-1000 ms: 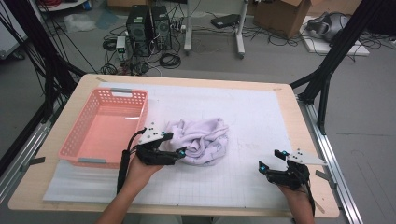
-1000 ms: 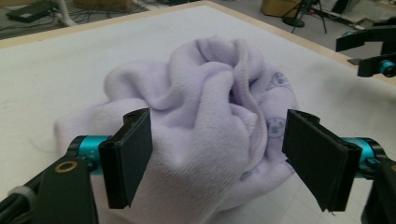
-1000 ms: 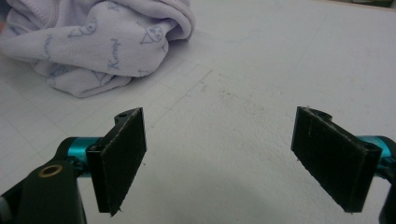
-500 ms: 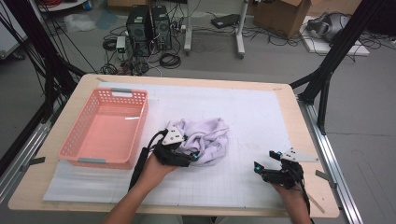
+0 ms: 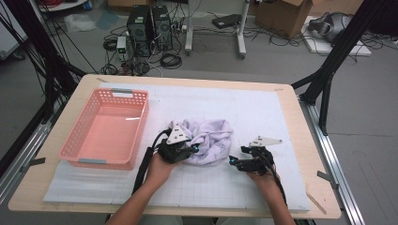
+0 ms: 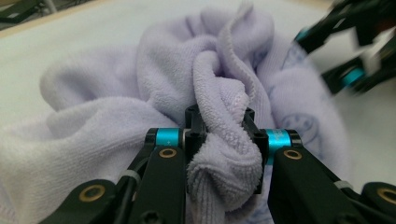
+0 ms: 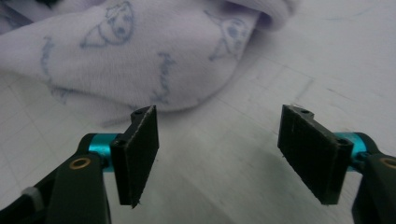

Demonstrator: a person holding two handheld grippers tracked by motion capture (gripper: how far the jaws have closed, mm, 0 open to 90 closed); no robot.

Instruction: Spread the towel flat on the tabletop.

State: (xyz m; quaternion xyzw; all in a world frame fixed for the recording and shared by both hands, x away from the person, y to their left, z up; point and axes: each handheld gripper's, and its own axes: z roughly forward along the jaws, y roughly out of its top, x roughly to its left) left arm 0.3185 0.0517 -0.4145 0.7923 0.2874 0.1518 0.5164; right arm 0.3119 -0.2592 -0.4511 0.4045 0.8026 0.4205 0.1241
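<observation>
A crumpled lilac towel [image 5: 209, 140] with faint blue prints lies mid-table on the white mat. My left gripper [image 5: 190, 149] sits at its left side. In the left gripper view its jaws have just closed and the gripper [image 6: 219, 121] is shut on a raised fold of the towel [image 6: 140, 84]. My right gripper [image 5: 233, 161] is just off the towel's right edge. Its jaws have just been closing a little, but the gripper [image 7: 224, 144] stands open over bare mat, nothing between the pads. The towel [image 7: 140, 60] lies just ahead of them.
A pink plastic basket [image 5: 94, 161] stands on the left of the mat, nothing in it. The white gridded mat [image 5: 267, 108] covers most of the wooden table [image 5: 309, 140]. Black frame legs and cables stand beyond the table's far edge.
My left gripper moved right into the towel and closed on a fold. My right gripper moved left toward the towel's right edge.
</observation>
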